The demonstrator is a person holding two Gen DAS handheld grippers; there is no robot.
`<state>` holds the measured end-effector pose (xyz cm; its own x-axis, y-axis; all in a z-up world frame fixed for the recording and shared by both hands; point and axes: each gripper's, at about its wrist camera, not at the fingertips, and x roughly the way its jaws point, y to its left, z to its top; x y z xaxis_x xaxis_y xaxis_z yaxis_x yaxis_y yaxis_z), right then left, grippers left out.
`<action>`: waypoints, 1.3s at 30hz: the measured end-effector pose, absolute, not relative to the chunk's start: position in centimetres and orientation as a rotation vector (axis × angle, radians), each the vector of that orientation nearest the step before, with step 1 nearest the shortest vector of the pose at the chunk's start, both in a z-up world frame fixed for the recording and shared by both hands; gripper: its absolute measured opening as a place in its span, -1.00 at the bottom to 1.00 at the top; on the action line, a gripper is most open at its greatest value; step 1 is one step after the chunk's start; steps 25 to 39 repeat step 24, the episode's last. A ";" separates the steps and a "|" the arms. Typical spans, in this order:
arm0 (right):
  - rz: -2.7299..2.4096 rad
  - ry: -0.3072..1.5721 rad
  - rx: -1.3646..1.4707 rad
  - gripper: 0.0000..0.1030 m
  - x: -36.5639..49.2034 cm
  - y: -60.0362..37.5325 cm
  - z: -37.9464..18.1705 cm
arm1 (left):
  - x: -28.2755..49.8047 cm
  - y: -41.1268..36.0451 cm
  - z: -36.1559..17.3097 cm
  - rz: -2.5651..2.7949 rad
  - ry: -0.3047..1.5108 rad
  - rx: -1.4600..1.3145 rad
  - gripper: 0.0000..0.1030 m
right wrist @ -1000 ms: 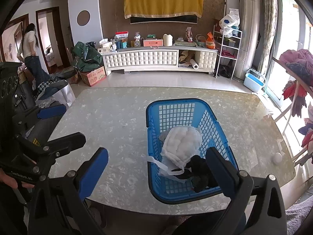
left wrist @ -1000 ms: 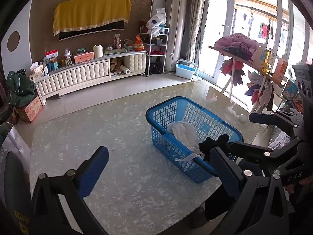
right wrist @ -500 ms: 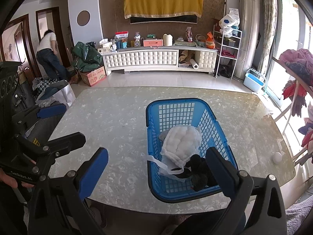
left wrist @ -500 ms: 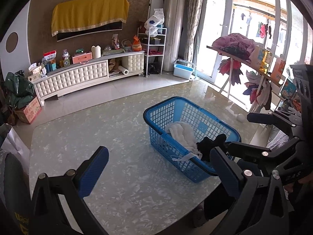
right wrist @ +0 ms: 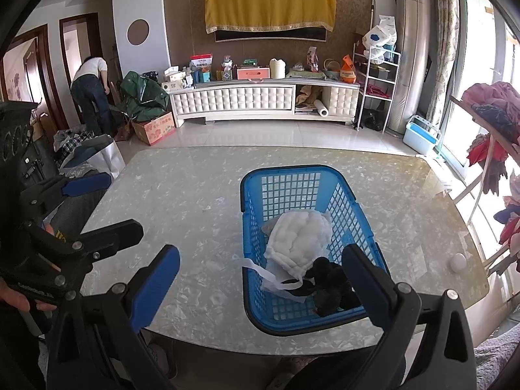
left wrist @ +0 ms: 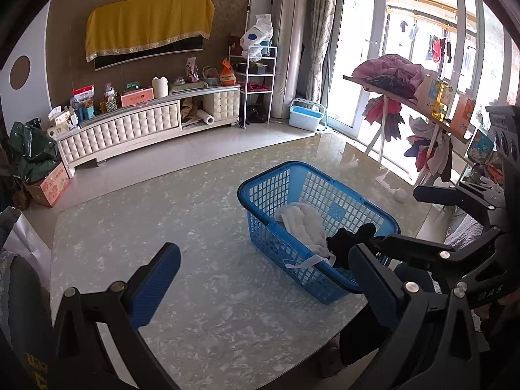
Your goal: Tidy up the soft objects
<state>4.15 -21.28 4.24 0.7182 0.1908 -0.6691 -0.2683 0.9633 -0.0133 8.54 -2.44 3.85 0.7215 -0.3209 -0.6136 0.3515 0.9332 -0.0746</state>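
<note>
Both the left gripper (left wrist: 260, 279) and right gripper (right wrist: 260, 279) hover spread and empty short of the basket (right wrist: 250, 214), since the white cloth (right wrist: 300, 234) and black cloth (right wrist: 331, 281) already lie inside.

Basket (right wrist: 248, 227): blue, grid-lattice walls. Cloth (right wrist: 300, 232): white, quilted. Garment (right wrist: 331, 284): black. Counter (right wrist: 182, 201): pale grey-beige, marbled flecks. Fingers (right wrist: 156, 286): blue pads on black arms. Ball (right wrist: 457, 262): white.

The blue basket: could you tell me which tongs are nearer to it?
Right. The right tongs hang open at the blue basket's near end; the left tongs are open, off to its left.
</note>
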 end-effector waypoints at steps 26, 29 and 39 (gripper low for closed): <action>0.250 0.721 -0.106 0.94 4.3 -21.7 4.3 | 8.4 -3.0 4.3 -0.370 0.661 0.058 1.00; 0.250 0.721 -0.106 0.94 4.3 -21.7 4.3 | 8.4 -3.0 4.3 -0.370 0.661 0.058 1.00; 0.250 0.721 -0.106 0.94 4.3 -21.7 4.3 | 8.4 -3.0 4.3 -0.370 0.661 0.058 1.00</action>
